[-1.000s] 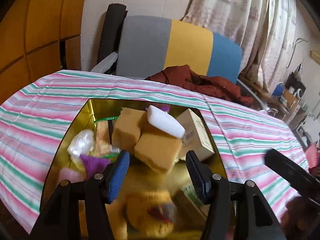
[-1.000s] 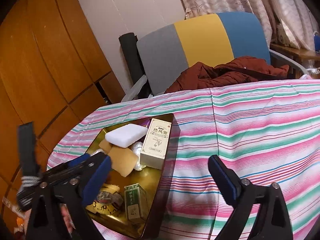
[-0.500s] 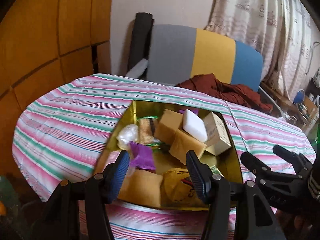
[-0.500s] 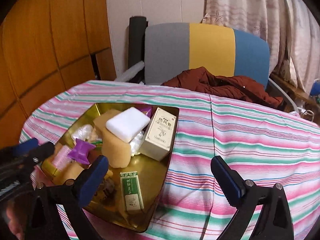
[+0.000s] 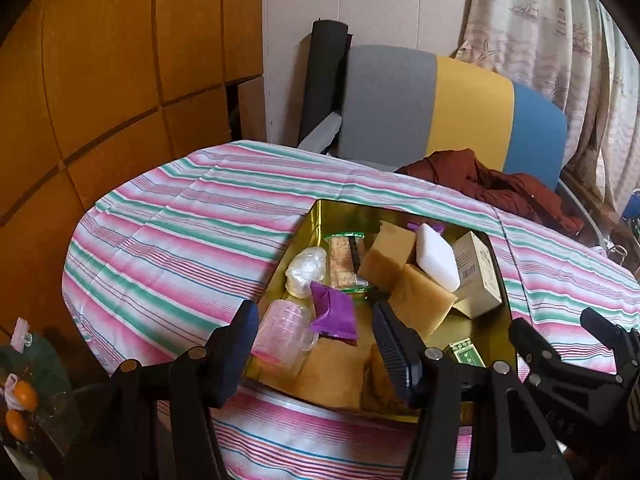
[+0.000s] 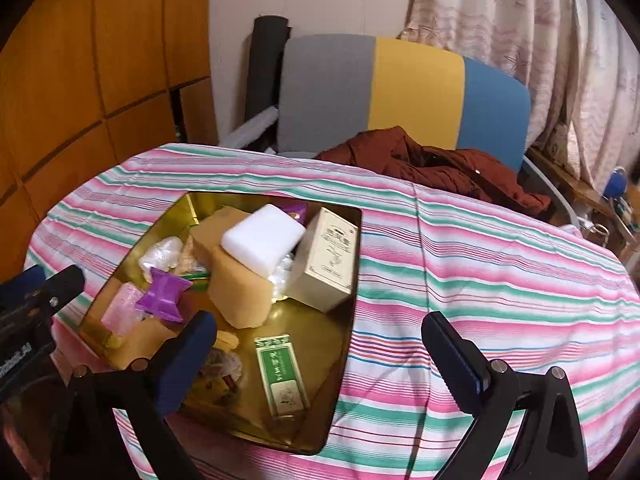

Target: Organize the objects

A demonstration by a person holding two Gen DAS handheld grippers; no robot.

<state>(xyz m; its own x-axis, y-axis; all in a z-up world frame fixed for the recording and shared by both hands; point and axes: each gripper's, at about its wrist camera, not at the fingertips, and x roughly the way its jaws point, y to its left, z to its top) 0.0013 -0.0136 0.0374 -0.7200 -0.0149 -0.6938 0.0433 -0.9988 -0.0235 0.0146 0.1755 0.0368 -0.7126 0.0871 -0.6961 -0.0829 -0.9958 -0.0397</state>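
A gold tray [image 6: 352,264] is seen on the striped tablecloth [image 6: 500,280]. Its green box [image 6: 282,372] lies flat, long axis toward twelve o'clock. The left gripper [image 5: 316,344] and right gripper [image 6: 320,360] are held open, empty.

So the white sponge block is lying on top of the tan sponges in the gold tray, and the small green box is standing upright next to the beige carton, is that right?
Not quite. The white sponge block does lie on the tan sponges in the gold tray, but the small green box lies flat on the tray floor, nearer the camera and apart from the beige carton. The right wrist view shows this.
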